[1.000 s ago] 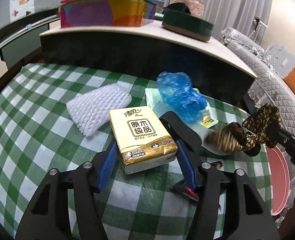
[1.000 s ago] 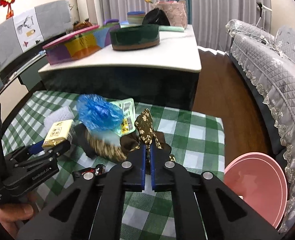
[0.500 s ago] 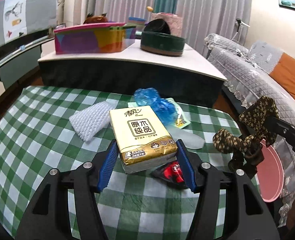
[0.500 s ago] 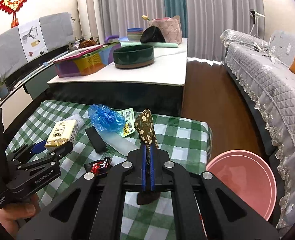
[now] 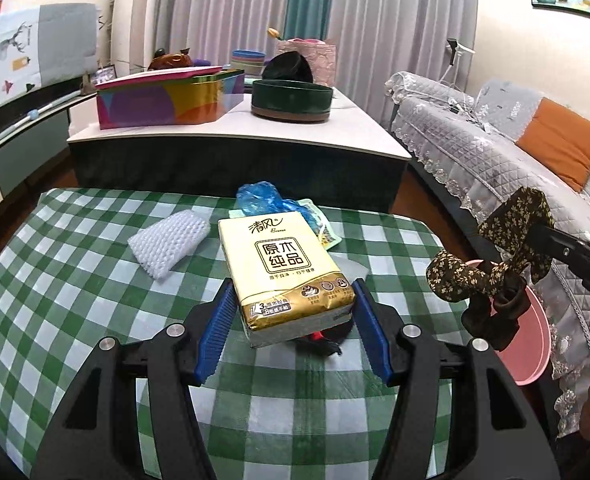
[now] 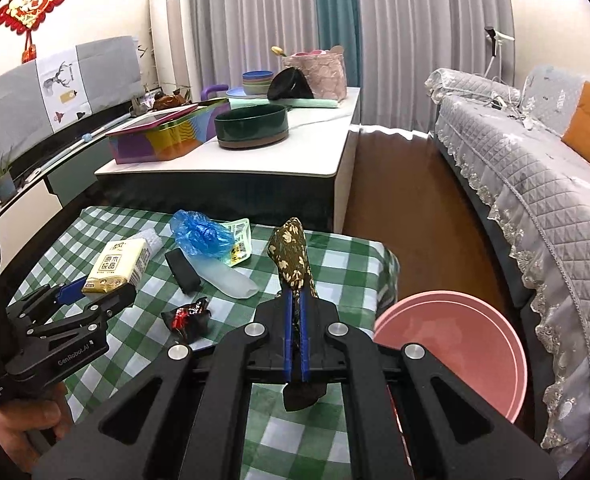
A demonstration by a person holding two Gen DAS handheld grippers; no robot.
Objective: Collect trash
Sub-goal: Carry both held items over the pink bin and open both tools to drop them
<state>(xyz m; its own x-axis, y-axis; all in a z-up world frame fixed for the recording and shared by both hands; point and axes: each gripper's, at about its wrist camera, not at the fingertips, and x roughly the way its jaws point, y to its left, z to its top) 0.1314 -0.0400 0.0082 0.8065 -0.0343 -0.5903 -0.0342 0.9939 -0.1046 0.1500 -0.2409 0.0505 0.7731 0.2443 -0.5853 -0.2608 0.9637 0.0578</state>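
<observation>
1. Left claw (image 5: 291, 322): clamped on a yellow tissue pack (image 5: 285, 264), lifted clear of the checked worktop (image 5: 55, 280). Not yet binned.
2. Far left on the worktop: white foam net (image 5: 169, 244), untouched.
3. Mid worktop, in the right wrist view: blue plastic bag (image 6: 201, 234) lies on a printed sachet (image 6: 239, 240). Near them lie a black bar (image 6: 181, 266) and a clear flat wrapper (image 6: 229, 276). A red-and-black candy wrapper (image 6: 187, 318) sits nearer. All left to collect.
4. Right claw (image 6: 295, 312): pinched tight on a brown floral cloth (image 6: 293, 256), carried in the air near the worktop's right edge.
5. Right, below worktop level: pink bin (image 6: 455, 348); what little shows of its inside looks bare.
6. Judgement: early; two pieces in hand, none visibly dropped, five or so remaining.
</observation>
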